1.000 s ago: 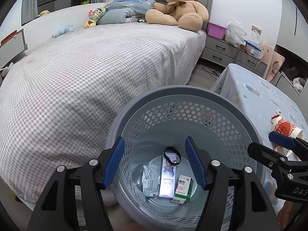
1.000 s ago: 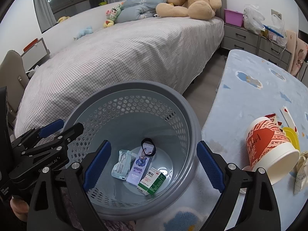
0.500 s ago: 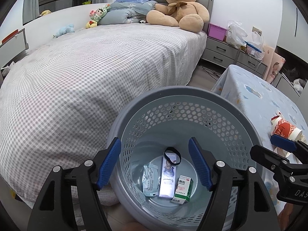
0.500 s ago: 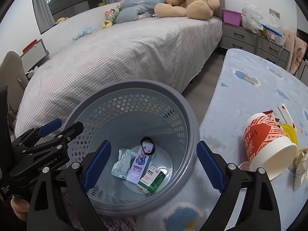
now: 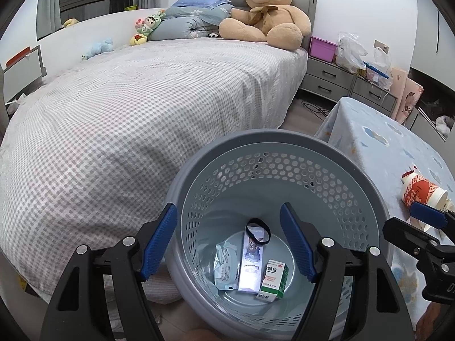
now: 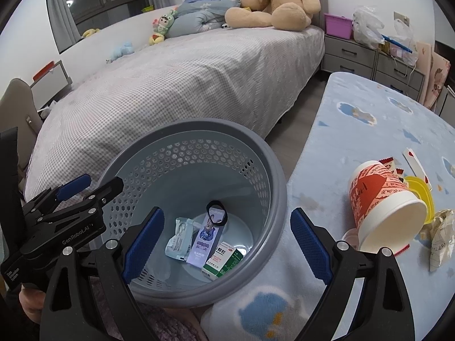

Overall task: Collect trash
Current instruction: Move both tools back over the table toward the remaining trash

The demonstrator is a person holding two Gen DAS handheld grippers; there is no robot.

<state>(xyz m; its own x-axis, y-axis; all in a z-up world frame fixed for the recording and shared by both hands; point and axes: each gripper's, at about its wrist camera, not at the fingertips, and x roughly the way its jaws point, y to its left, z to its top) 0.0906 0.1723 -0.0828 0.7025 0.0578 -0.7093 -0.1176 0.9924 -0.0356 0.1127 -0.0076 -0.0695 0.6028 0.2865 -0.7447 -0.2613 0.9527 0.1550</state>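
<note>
Both my hand-held grippers, left [image 5: 229, 241] and right [image 6: 227, 244], hang spread and empty above the bin [image 5: 335, 153], set beside the counter [image 6: 369, 130]; paper cup [image 6: 384, 201] uncollected.

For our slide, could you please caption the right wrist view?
Open right gripper above grey basket of trash; paper cup lies on table.

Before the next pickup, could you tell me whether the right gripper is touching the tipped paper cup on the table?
Apart. In the right wrist view, the right gripper is open and empty, and bare tablecloth shows between its fingers and the paper cup.
</note>
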